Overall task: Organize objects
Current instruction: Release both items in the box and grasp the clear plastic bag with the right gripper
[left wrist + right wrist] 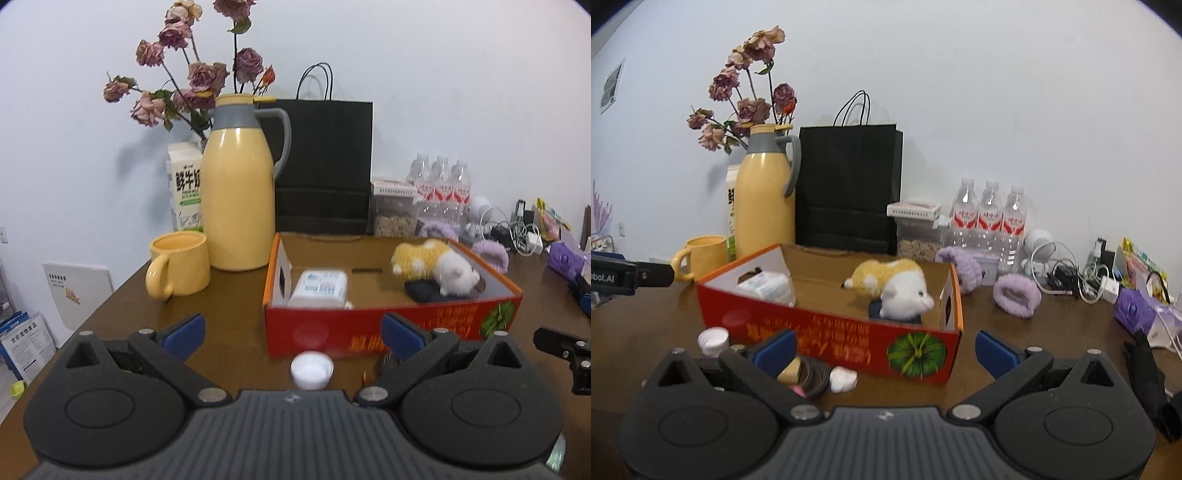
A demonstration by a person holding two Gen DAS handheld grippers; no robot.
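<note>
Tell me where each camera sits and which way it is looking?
Left wrist: sits on the left gripper, low over the table, facing the red box and yellow thermos; its open fingers show.
Right wrist: sits on the right gripper, facing the box's pumpkin corner; its open fingers show.
Shared: box, plush cat, thermos, black bag.

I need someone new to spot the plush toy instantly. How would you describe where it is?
Find the red cardboard box on the brown table, in front of the black paper bag. The plush toy lies at its right end, on something dark. It is the only furry yellow-and-white thing there; the box's other item is a white packet at the left end.
</note>
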